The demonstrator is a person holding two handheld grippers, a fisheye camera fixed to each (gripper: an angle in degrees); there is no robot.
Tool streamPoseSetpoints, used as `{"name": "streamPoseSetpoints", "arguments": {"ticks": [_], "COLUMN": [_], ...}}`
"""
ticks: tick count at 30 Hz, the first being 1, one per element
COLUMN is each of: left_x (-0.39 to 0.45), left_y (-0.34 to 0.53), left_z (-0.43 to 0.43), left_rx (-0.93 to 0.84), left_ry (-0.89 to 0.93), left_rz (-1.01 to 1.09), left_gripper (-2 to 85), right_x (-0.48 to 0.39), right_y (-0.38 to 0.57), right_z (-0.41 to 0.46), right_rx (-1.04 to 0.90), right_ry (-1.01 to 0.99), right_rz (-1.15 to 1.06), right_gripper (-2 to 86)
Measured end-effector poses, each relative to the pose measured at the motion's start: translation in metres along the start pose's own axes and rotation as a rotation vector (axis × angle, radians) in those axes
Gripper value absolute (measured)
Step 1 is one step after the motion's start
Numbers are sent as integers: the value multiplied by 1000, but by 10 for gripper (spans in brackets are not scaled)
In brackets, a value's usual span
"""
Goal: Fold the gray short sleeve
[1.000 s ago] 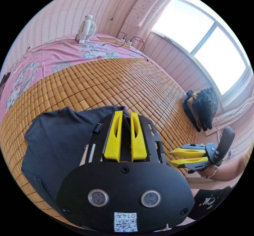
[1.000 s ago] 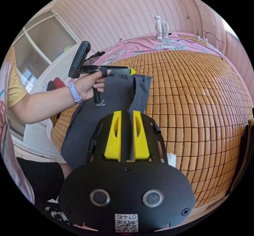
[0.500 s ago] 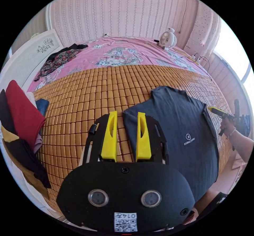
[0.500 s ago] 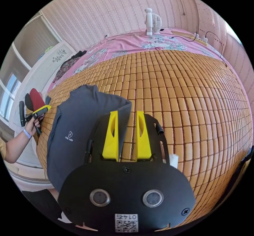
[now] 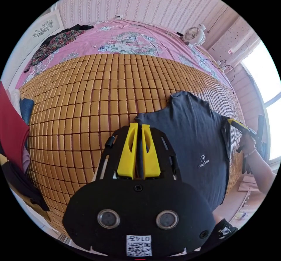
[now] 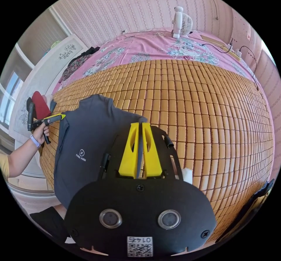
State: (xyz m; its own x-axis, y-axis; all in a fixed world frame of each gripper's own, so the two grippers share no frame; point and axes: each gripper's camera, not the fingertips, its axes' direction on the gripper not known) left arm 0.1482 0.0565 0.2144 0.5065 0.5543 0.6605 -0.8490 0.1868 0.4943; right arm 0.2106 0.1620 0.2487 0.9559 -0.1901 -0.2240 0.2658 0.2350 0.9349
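i've got the dark gray short-sleeve shirt point(image 5: 193, 138) spread flat on the woven bamboo mat point(image 5: 87, 102) near the bed's edge, small white logo facing up, hem hanging a little over the side. my left gripper point(image 5: 139, 126) has its yellow jaws nearly closed with a thin edge of the gray cloth pinched between them at one sleeve. in the right gripper view the right gripper point(image 6: 141, 125) looks the same, jaws drawn almost together on a dark strip of shirt point(image 6: 87, 143) fabric at the other sleeve. across the shirt in the left gripper view i can see the other gripper point(image 5: 238, 125) in a hand point(image 5: 247, 145) at the far sleeve, and in the right gripper view the opposite one point(image 6: 54, 117) sits at its sleeve edge, held by a hand point(image 6: 41, 130) with a pale wristband. beyond the mat there's a pink floral bedsheet point(image 5: 123, 38), a small white fan point(image 6: 181, 22) standing on it, a dark patterned garment point(image 5: 49, 45) crumpled near the headboard side, and a stack of red and dark clothes point(image 5: 11, 143) right beside the mat. a white power strip with black cable point(image 6: 235, 50) lies on the sheet by the striped pink wall
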Motion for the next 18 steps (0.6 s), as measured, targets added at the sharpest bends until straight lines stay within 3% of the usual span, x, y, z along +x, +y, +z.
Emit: {"name": "streamPoseSetpoints", "arguments": {"ticks": [7, 12, 16, 18], "left_x": [-10, -17, -25, -35], "left_y": [16, 80, 171, 245], "left_z": [-54, -100, -116, -101], "left_rx": [212, 309, 247, 98], "left_ry": [98, 185, 324, 366], "left_rz": [62, 159, 231, 176], "left_gripper": [-2, 3, 18, 36], "right_x": [-1, -18, -33, -34], "right_y": [-3, 35, 123, 171], "right_z": [-61, -112, -144, -139], "right_rx": [137, 182, 69, -32], "right_ry": [-80, -168, -281, -274], "right_rz": [-49, -152, -256, -252], "right_gripper": [-1, 1, 9, 17]}}
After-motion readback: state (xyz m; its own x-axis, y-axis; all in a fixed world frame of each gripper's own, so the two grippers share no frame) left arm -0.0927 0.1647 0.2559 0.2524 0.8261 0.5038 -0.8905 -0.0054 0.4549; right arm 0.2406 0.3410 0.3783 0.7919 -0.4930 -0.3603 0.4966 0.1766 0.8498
